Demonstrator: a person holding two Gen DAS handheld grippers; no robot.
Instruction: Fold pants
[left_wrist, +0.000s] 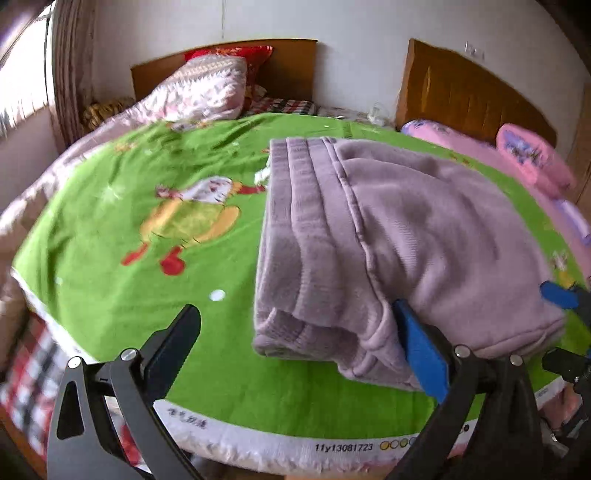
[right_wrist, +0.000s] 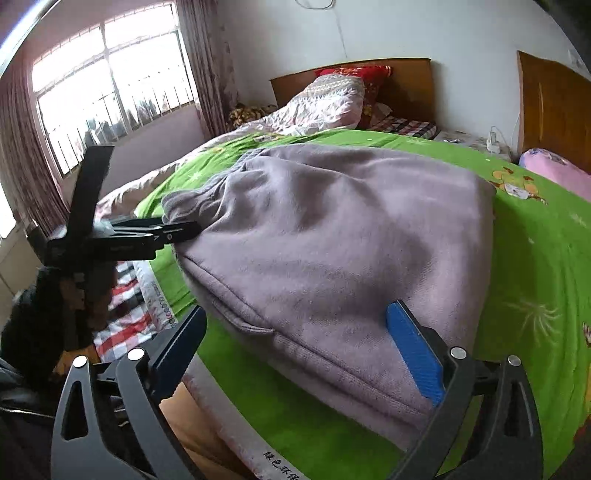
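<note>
Green cartoon-print bedding (left_wrist: 110, 229) covers the bed on which everything lies, in a bedroom with white walls.

From the left wrist view, the left claw (left_wrist: 299, 339) stands spread wide: its left finger hangs over bare green cloth, while its blue-padded right finger (left_wrist: 421, 354) presses against the near edge of the pants (left_wrist: 388, 240), beside the ribbed waistband. Neither finger pinches any cloth. The pants are a mauve fleece pair, folded into a thick stack, lying on the bedding toward its near right part, with the waistband end facing left. At the far right edge of this view, the blue tip of the right claw (left_wrist: 557, 295) shows just beside the stack's near right corner.

From the right wrist view, the right claw (right_wrist: 295, 354) is likewise spread wide, with the near edge of the pants (right_wrist: 332, 240) between its fingers; the blue pad of its right finger (right_wrist: 413, 350) touches the fabric, and the left finger sits off the stack at the bed's edge. The left claw (right_wrist: 122, 240) appears here from the side at the pants' left corner, touching or just at the cloth.

Farther out, a patterned quilt (left_wrist: 207, 88) and a red pillow (left_wrist: 255, 55) are heaped against a wooden headboard (left_wrist: 288, 70). A pink pillow (left_wrist: 532, 158) lies at the right. A barred window (right_wrist: 110, 88) with mauve curtains (right_wrist: 207, 66) lights the left side.
</note>
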